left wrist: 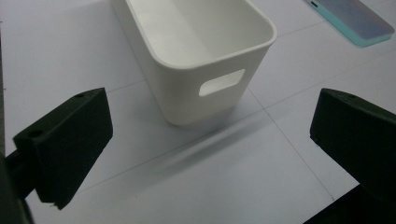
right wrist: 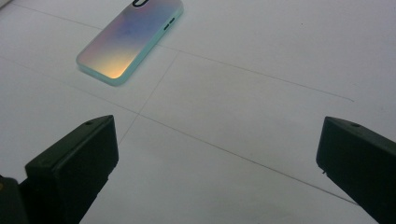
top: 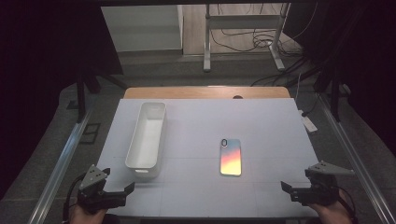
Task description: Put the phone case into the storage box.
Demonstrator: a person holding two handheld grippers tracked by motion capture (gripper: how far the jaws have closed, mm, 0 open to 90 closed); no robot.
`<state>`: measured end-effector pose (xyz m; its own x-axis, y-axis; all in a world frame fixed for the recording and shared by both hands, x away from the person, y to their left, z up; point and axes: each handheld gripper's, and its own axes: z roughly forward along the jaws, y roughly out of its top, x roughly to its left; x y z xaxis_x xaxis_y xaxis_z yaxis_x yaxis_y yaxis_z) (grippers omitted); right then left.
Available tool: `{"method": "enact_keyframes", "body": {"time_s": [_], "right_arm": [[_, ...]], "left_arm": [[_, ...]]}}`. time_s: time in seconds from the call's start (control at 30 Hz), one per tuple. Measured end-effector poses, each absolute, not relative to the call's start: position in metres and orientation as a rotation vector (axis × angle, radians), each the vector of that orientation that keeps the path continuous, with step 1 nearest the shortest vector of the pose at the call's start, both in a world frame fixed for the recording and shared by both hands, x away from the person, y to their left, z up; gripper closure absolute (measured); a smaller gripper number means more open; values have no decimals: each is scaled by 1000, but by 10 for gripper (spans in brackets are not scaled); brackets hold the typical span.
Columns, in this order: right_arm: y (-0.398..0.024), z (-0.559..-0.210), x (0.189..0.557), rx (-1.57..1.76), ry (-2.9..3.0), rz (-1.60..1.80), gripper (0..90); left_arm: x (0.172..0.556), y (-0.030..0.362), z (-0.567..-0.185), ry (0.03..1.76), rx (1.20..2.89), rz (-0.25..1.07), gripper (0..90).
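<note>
A long white bin [top: 147, 137] stands empty on the left half of the white table mat [top: 266, 126], its handle slot facing me in the left gripper view [left wrist: 205, 56]. A phone [top: 230, 157] with a rainbow-tinted back and mint edge lies flat to the right of the bin, and in the right gripper view [right wrist: 128, 39] it lies ahead to the left. My left gripper [top: 117, 180] hovers at the mat's near left corner, just short of the bin, jaws wide open [left wrist: 212, 135] and empty. My right gripper [top: 298, 180] sits at the near right corner, open and empty [right wrist: 217, 144].
The mat covers a wooden table [top: 205, 92] with metal rails [top: 65, 154] along both sides. Beyond the table a metal stand [top: 243, 37] and loose cables rest on the floor. Bare mat lies between the two grippers and around the phone.
</note>
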<state>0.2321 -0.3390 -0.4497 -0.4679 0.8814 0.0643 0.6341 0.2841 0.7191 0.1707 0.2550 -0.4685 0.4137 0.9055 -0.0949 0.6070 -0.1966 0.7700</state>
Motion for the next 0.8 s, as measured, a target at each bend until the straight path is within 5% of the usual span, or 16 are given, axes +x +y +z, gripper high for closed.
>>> {"method": "enact_keyframes", "body": {"time_s": [0.8], "right_arm": [[-336, -448, 240, 1358, 2246, 999, 0]], "left_arm": [[170, 252, -469, 1252, 1928, 508, 0]]}}
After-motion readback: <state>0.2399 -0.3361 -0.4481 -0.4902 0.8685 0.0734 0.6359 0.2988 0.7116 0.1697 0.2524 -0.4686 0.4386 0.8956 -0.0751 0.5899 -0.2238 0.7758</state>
